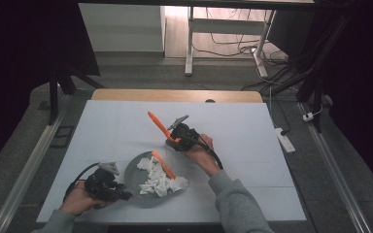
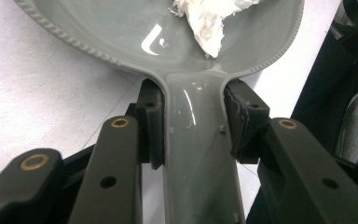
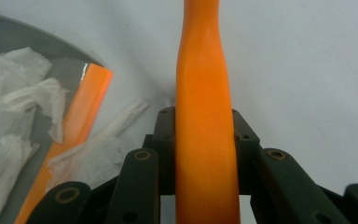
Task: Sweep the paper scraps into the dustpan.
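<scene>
- The left tool [image 1: 110, 187] sat near the front left of the white-covered desk [image 1: 111, 131], held in the person's left hand [image 1: 80, 199].
- In the left gripper view its two black jaws were closed on the flat handle [image 2: 198, 140] of a grey plastic dustpan-like scoop [image 2: 121, 28], one pad pressed against each edge of the handle.
- The scoop's round pan [image 1: 138, 177] lay on the desk in front of the person, just right of the left tool.
- Crumpled white tissue scraps [image 1: 161, 182] were piled in the pan, some spilling over its right rim.
- The right tool [image 1: 177, 135] was held above the desk behind the pan, in the person's right hand [image 1: 200, 148], with a grey sleeve [image 1: 233, 199] trailing back.
- Its jaws were clamped on the handle of a long orange plastic brush-like tool [image 3: 205, 121], which ran straight up between the pads in the right gripper view.
- In the high view the orange handle [image 1: 158, 124] stuck out up and to the left, while the orange blade end [image 1: 164, 165] reached down onto the tissue in the pan.
</scene>
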`<state>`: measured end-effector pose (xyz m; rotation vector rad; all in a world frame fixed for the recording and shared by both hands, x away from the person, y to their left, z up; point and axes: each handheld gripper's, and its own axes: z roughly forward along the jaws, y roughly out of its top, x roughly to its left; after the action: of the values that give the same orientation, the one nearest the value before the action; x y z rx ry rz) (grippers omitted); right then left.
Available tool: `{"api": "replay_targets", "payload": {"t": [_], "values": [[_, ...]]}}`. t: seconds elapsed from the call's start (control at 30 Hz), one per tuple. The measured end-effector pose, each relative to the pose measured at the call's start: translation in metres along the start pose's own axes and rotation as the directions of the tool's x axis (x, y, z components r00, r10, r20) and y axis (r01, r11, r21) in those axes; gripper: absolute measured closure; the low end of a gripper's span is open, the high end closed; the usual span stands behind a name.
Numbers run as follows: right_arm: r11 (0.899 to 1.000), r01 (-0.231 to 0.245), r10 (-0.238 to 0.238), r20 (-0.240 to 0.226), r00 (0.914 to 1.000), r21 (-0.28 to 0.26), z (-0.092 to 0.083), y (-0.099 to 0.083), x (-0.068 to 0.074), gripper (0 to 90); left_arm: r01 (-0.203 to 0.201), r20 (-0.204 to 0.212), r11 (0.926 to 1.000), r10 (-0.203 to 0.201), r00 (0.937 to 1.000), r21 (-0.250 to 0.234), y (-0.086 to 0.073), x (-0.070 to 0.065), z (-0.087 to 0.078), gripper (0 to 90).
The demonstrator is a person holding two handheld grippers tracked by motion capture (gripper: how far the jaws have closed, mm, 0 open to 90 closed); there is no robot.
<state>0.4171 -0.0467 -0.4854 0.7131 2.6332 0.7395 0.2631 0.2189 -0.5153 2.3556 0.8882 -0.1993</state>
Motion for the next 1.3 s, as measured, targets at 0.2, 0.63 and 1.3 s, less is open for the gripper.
{"api": "replay_targets", "payload": {"t": [0.2,0.63,1.3], "values": [[1.0,0.007,-0.008,-0.051,0.9987,-0.015,-0.004,-0.002,0.011,70.7,-0.001,0.0,1.0,0.001,1.0,0.001,0.0,0.0,0.0,61.6],[0.993,-0.04,0.035,-0.055,0.9979,-0.107,-0.034,0.003,0.0,70.6,-0.002,-0.002,1.0,0.002,1.0,0.001,0.0,0.0,0.0,61.6],[0.999,0.044,-0.048,-0.195,0.9797,-0.024,-0.016,0.0,0.036,70.6,-0.002,-0.001,1.0,0.002,1.0,0.003,0.0,0.0,0.001,61.6]]}}
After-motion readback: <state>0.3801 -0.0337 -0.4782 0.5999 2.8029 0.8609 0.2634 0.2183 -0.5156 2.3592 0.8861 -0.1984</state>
